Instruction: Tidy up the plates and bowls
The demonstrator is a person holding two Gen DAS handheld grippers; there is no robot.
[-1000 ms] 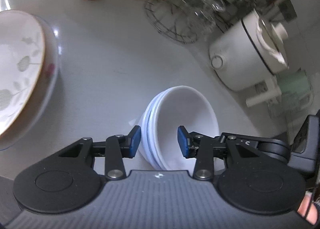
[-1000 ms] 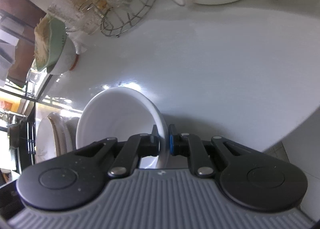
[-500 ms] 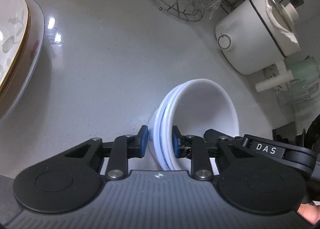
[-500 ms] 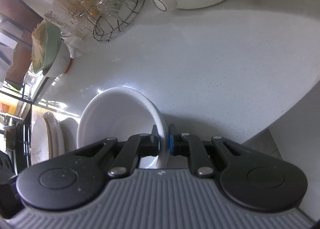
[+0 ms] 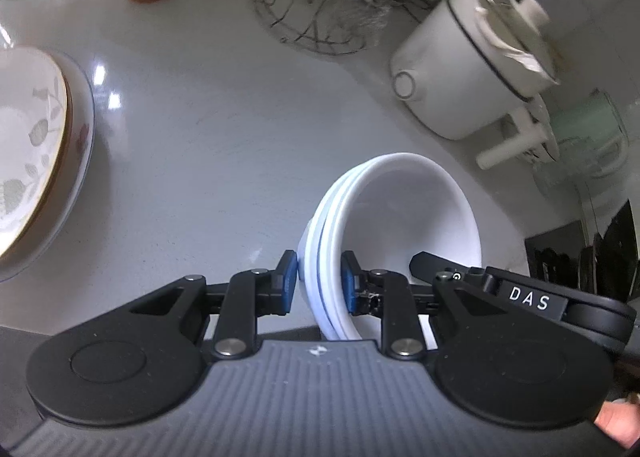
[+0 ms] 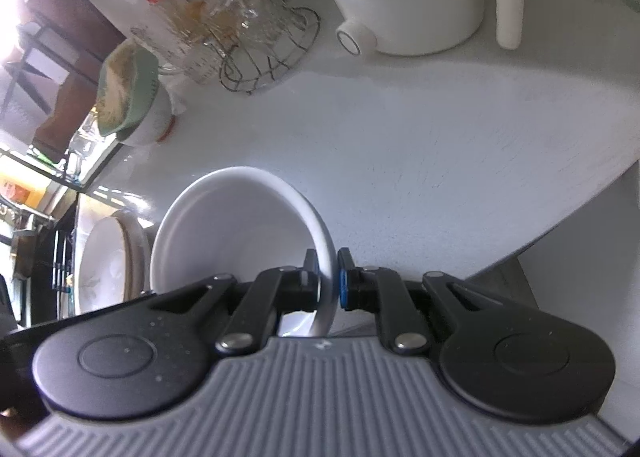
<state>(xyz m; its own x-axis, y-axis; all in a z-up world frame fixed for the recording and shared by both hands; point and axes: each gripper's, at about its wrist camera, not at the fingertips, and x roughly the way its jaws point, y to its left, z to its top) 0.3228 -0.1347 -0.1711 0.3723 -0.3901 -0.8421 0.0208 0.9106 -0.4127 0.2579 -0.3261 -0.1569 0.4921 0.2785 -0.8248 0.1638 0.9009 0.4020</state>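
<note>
**Both grippers loaded with bowls**

My left hand-held gripper (image 5: 319, 281) pinches the nested white bowls (image 5: 392, 217) at the rim; my right hand-held gripper (image 6: 329, 284) clamps a single white bowl (image 6: 236, 233). Risk: thin rim grips, tilted bowls may slip. Below, glossy white desk (image 6: 420, 145); patterned plates (image 5: 36, 145) left; cluttered kitchen behind

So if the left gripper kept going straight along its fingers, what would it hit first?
The left gripper already straddles the rims of the stacked white bowls, so they fill that line. Beyond them, probably the bare countertop, then the wire glass rack; depth is unclear.
</note>
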